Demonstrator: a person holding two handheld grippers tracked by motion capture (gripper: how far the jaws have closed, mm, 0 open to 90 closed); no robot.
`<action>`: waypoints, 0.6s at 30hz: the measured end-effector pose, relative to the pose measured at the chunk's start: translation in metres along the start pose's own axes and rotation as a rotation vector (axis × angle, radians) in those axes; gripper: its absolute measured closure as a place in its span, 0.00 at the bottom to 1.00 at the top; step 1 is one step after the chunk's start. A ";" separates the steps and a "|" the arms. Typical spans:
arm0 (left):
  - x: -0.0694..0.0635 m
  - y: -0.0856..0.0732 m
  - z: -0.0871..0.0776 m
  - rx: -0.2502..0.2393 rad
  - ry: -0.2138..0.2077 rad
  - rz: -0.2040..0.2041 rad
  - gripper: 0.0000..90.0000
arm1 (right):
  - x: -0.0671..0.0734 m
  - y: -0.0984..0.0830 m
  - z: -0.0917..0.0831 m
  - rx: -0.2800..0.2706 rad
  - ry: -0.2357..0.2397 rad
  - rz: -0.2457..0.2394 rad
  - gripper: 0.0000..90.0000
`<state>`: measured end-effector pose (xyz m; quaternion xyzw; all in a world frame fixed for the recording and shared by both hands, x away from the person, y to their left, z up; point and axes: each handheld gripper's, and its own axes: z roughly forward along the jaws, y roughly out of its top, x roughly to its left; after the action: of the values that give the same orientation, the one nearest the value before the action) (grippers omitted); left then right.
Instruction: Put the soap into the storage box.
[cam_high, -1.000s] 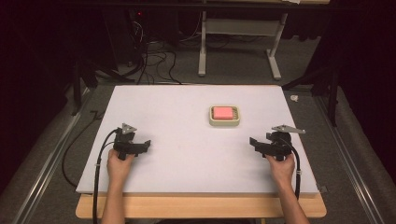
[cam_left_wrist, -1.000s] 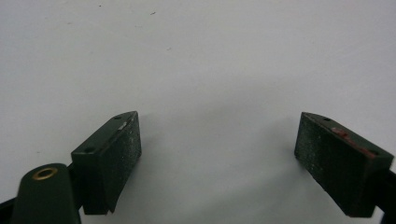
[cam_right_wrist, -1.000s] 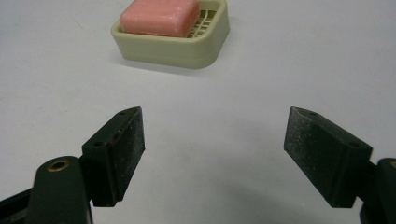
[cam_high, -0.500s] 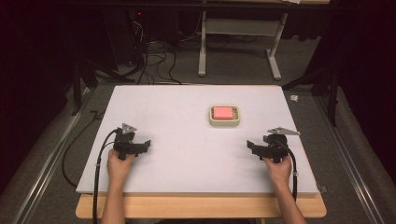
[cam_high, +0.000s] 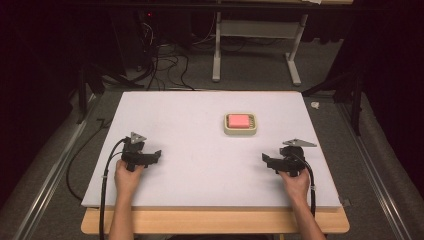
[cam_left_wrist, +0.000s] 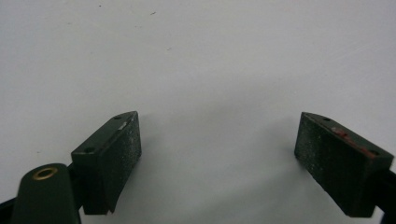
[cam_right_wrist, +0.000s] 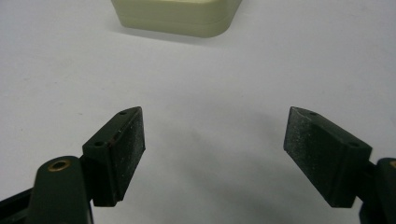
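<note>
A cream-coloured tray (cam_high: 240, 131) with rounded corners, holding a flat pink block (cam_high: 239, 120), sits on the white table top (cam_high: 200, 125), a little right of centre and toward the far half of the surface. No brand, label or lettering can be read on the tray or the block in the high view, and the right gripper view shows just the tray's plain cream wall (cam_right_wrist: 175, 16) at the top of the frame, unmarked.

The right gripper (cam_high: 266, 160), held in the person's right hand (cam_high: 295, 182) near the table's front right, is the closer of the two: the tray lies ahead of it and to its left, well apart, with bare table between. Its jaws stand wide apart with nothing between them but the white surface (cam_right_wrist: 210, 140).

The left gripper (cam_high: 156, 155), held in the left hand (cam_high: 128, 176) at the front left, lies farther from the tray, which sits ahead and well to its right. Its jaws are likewise spread wide over bare table (cam_left_wrist: 215, 140), gripping nothing. A reddish smear marks the edge of one pad (cam_left_wrist: 348, 137).

Black cables trail from both grippers toward the table's near edge.
</note>
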<state>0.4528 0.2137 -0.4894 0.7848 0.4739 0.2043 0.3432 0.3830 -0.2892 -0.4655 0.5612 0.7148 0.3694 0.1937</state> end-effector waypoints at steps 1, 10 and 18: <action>0.000 0.000 0.000 0.000 0.000 0.000 0.17 | 0.000 0.000 0.001 -0.001 -0.001 -0.003 0.24; 0.000 0.000 0.000 0.000 0.000 0.000 0.17 | 0.005 -0.006 0.007 0.015 -0.025 -0.027 0.24; 0.000 0.000 0.000 0.000 0.000 0.000 0.17 | 0.007 -0.008 0.011 0.034 -0.040 -0.047 0.24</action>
<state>0.4528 0.2136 -0.4894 0.7847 0.4740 0.2044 0.3433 0.3829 -0.2797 -0.4775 0.5547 0.7300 0.3412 0.2074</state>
